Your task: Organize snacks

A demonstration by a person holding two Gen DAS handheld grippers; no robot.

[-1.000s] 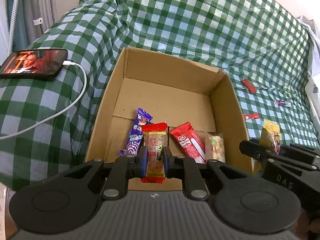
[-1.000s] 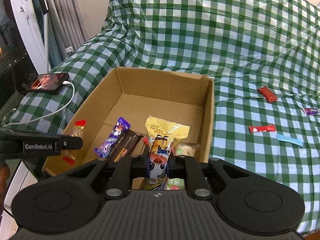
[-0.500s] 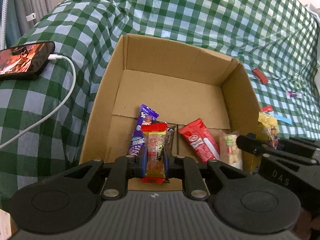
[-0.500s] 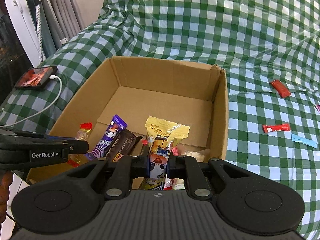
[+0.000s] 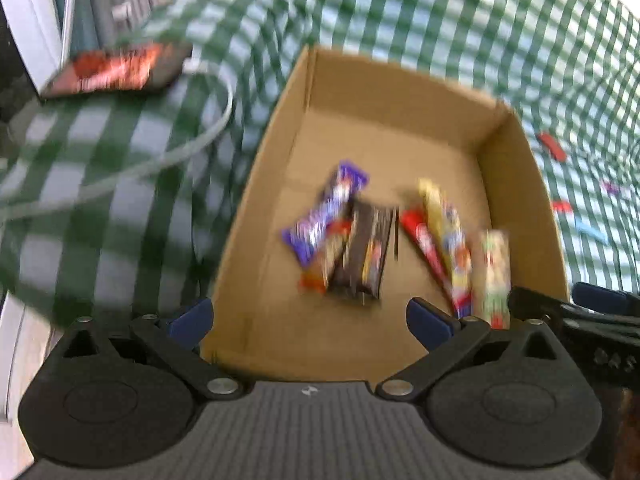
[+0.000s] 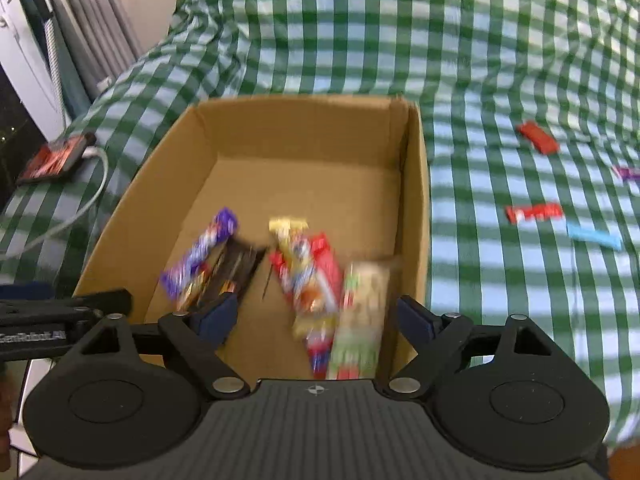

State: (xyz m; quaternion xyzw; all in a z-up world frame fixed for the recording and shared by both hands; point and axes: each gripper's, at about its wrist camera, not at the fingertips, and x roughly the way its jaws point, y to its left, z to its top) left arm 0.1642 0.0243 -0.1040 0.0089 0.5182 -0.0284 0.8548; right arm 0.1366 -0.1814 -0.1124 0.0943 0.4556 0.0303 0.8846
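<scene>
An open cardboard box (image 5: 400, 92) (image 6: 304, 120) lies on the green checked cloth. In it lie several snacks: a purple bar (image 5: 324, 216) (image 6: 200, 256), a dark bar (image 5: 366, 252) (image 6: 232, 272), an orange-red snack (image 5: 326, 256), a red bar (image 5: 426, 248), a yellow packet (image 5: 448, 240) (image 6: 304, 276) and a pale green-printed packet (image 5: 494, 276) (image 6: 360, 320). My left gripper (image 5: 310, 320) is open and empty over the box's near edge. My right gripper (image 6: 314, 316) is open and empty, just above the packets. Both views are blurred.
A phone (image 5: 116, 68) (image 6: 52, 156) with a white cable (image 5: 192, 144) lies left of the box. On the cloth to the right lie loose snacks: a red one (image 6: 538, 136), a red bar (image 6: 534, 212), a blue one (image 6: 594, 236) and a purple one (image 6: 626, 172).
Both grippers have opened. The orange-red snack left the left gripper and the yellow packet left the right one; both now lie in the box among the others.
</scene>
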